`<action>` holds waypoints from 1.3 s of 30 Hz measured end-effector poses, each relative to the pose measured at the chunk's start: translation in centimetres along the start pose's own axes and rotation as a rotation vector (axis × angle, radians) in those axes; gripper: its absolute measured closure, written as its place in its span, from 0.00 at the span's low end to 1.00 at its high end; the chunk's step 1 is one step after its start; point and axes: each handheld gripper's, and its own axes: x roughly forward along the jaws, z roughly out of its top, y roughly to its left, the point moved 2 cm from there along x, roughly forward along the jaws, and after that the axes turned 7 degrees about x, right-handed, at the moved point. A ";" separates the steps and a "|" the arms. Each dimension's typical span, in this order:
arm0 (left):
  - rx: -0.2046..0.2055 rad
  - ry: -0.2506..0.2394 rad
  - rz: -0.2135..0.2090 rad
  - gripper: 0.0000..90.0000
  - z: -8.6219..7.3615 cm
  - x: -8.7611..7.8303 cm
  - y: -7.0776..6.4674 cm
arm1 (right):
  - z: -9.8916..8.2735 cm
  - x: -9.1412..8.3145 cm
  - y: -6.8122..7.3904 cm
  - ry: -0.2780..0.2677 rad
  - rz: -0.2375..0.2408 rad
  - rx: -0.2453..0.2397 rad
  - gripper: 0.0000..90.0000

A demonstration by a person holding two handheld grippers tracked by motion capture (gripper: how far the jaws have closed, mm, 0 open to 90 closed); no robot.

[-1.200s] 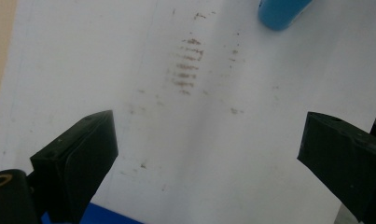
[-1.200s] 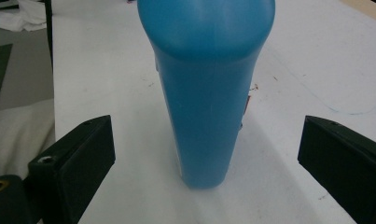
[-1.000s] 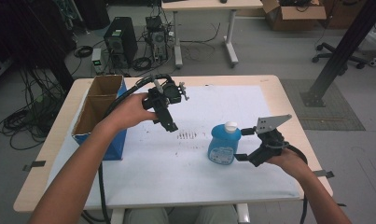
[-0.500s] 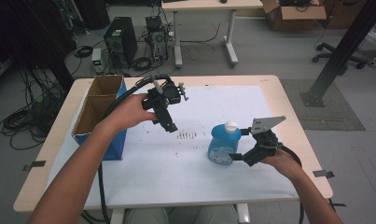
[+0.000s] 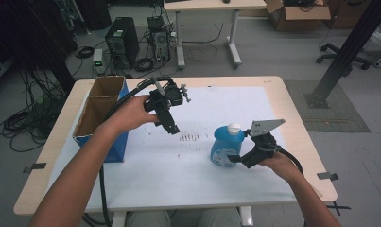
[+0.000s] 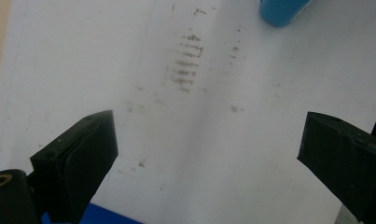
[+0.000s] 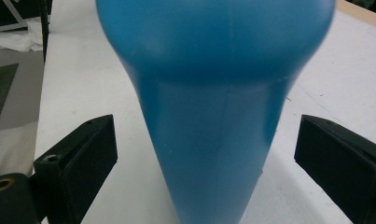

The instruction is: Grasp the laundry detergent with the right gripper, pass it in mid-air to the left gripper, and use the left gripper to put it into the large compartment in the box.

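Nearest to us, at the lower right of the high view, our right claw (image 5: 236,158) sits low at the base of the blue bottle (image 5: 224,144), jaws apart on either side of it. In the right gripper view the blue bottle stands upright between the two black jaws, clear of both. We judge this as the approach to a grasp: the next move calls for pushing in a little and shutting evenly on the narrow lower body so the bottle does not tip.

Farther up, at the centre of the high view, our left claw (image 5: 171,126) hangs above the white sheet (image 5: 178,170) on the worktop (image 5: 299,127), jaws apart and holding nothing. The cardboard box (image 5: 96,113) stands at the left edge.
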 end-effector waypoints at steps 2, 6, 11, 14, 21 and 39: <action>-0.001 0.001 0.001 0.05 0.0 0.0 0.0 | 0.0 0.1 0.0 -0.004 0.002 -0.001 0.07; -0.003 0.001 0.000 0.06 0.0 0.0 0.0 | 0.0 0.3 0.0 -0.010 0.005 0.000 0.08; -0.003 0.001 0.000 0.06 -0.1 0.1 0.0 | -0.1 0.5 0.0 -0.028 0.006 0.001 0.10; -0.003 0.002 -0.001 0.06 0.0 0.1 0.0 | -0.2 0.6 0.0 -0.038 0.008 0.002 0.11; -0.003 0.003 -0.001 0.06 -0.1 0.1 0.0 | -0.1 0.7 0.0 -0.053 0.009 -0.009 0.16; -0.001 0.005 0.001 0.06 0.2 0.2 -0.2 | -0.2 0.6 0.1 -0.056 0.011 -0.028 0.29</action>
